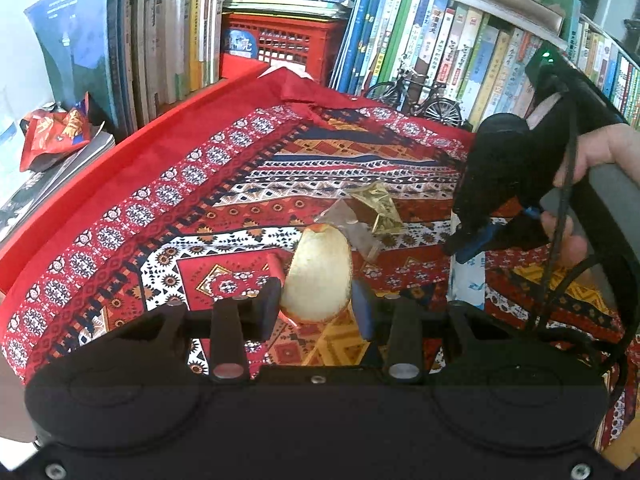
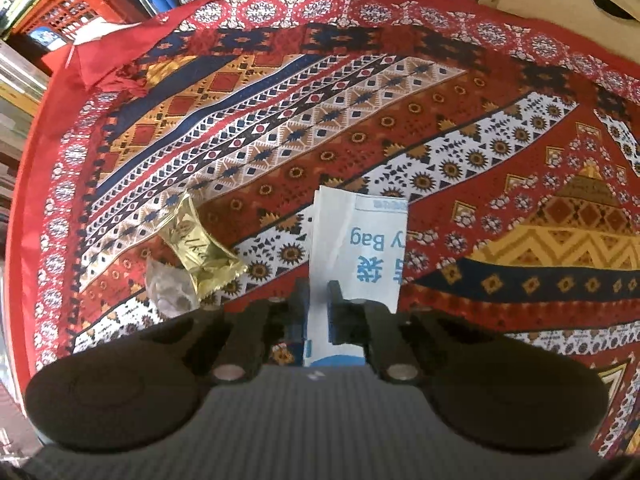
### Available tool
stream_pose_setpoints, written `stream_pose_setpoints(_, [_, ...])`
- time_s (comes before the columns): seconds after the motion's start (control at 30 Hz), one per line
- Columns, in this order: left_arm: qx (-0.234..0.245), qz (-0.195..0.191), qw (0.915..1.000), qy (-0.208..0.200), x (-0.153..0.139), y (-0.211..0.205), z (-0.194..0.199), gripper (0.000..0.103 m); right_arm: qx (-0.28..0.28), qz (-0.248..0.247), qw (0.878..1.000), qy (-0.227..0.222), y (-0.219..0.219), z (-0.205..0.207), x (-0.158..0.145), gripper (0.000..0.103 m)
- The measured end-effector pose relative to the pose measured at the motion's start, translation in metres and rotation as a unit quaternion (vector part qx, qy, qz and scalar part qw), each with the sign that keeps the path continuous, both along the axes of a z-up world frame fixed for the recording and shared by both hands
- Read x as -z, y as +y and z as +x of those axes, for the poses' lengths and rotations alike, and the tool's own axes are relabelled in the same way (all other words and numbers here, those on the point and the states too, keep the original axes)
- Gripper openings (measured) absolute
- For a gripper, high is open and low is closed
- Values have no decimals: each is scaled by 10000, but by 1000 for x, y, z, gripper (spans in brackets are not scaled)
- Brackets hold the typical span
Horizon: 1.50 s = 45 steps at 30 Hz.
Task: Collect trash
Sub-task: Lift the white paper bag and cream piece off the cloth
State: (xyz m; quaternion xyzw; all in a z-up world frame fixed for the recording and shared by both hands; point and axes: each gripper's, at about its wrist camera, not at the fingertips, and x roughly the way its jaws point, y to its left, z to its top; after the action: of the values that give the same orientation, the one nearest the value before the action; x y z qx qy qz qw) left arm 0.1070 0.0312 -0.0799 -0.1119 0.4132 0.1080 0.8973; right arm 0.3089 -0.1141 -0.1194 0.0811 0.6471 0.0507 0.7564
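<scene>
the left gripper point(image 1: 316, 300) hangs over the patterned red tablecloth point(image 1: 168, 200) with its 2 fingers closed on a pale, curved piece of peel point(image 1: 318, 276) (orange at the tip, creamy inside), which stands up between the pads. just beyond it a gold wrapper point(image 1: 380, 208) lies on the cloth, touching a crumpled clear wrapper point(image 1: 352, 228). the right gripper point(image 2: 318, 304) points steeply down and its jaws are pinched tight on the folded edge of a white paper bag point(image 2: 356, 240) with blue lettering, which lies flat on the cloth beside the 2 wrappers. in the left wrist view a hand point(image 1: 600, 160) grips the right tool's handle, with rows of books point(image 1: 440, 40) behind
</scene>
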Motion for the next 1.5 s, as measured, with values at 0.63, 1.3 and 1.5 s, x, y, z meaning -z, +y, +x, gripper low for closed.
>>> stream_pose_setpoints(0.63, [-108, -156, 9998, -29, 7, -4, -2, 36, -822, -383, 9958, 90, -1, 9, 23, 89])
stream_pose_setpoints(1.3, [-105, -199, 9997, -96, 0, -4, -5, 36, -1048, -176, 9935, -417, -3, -10, -6, 26])
stream_pose_setpoints(1.5, [-160, -220, 9996, -100, -1, -3, -9, 36, -1025, 57, 9938, -436, -12, -17, -18, 21])
